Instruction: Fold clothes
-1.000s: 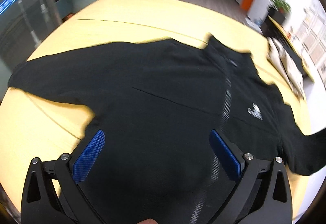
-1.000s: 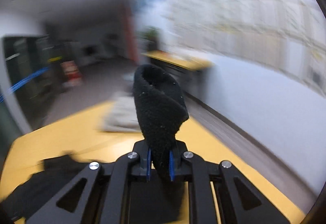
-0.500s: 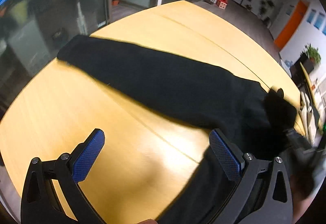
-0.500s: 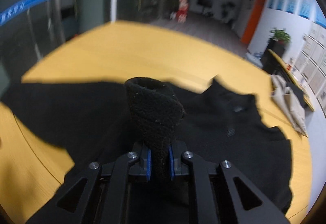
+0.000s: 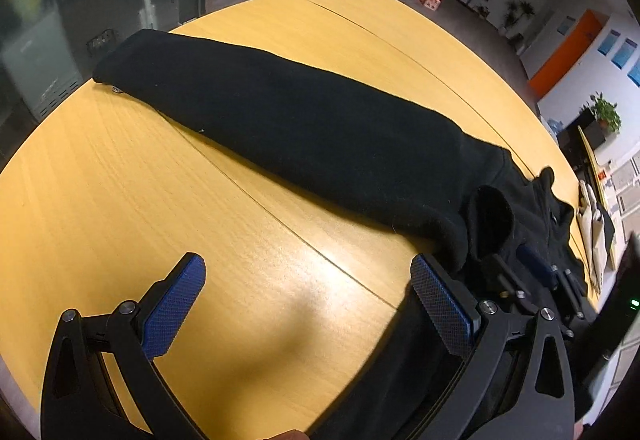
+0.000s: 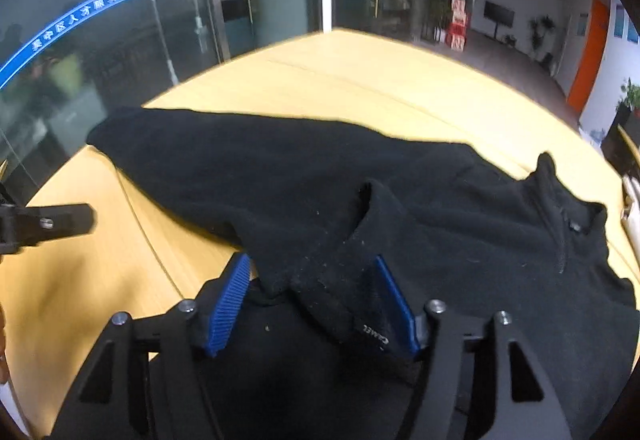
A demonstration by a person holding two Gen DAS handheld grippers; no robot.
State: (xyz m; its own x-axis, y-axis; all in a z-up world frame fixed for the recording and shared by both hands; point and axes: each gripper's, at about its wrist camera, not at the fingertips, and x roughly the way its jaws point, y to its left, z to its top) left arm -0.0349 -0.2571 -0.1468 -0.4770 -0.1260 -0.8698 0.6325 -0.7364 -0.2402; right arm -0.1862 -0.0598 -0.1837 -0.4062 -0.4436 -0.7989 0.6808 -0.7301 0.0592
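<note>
A black fleece jacket (image 6: 500,240) lies spread on the yellow table (image 5: 120,200), collar toward the right. Its one sleeve (image 5: 300,120) stretches flat to the far left. The other sleeve is folded across the body, and its cuff (image 6: 332,292) with a small label lies between the fingers of my right gripper (image 6: 309,264), which is open and low over the cloth. My left gripper (image 5: 306,264) is open above bare table wood, just in front of the long sleeve's armpit, with nothing between its fingers. The right gripper (image 5: 532,272) also shows at the right of the left wrist view.
The table's rounded edge (image 5: 24,160) runs close on the left, with glass walls (image 6: 260,0) behind it. Pale folded items (image 5: 596,216) lie past the jacket's collar at the far right. Bare wood lies in front of the long sleeve.
My right gripper swung in over the jacket with the cuff and opened, leaving the cuff on the body. My left gripper turned left toward the long sleeve.
</note>
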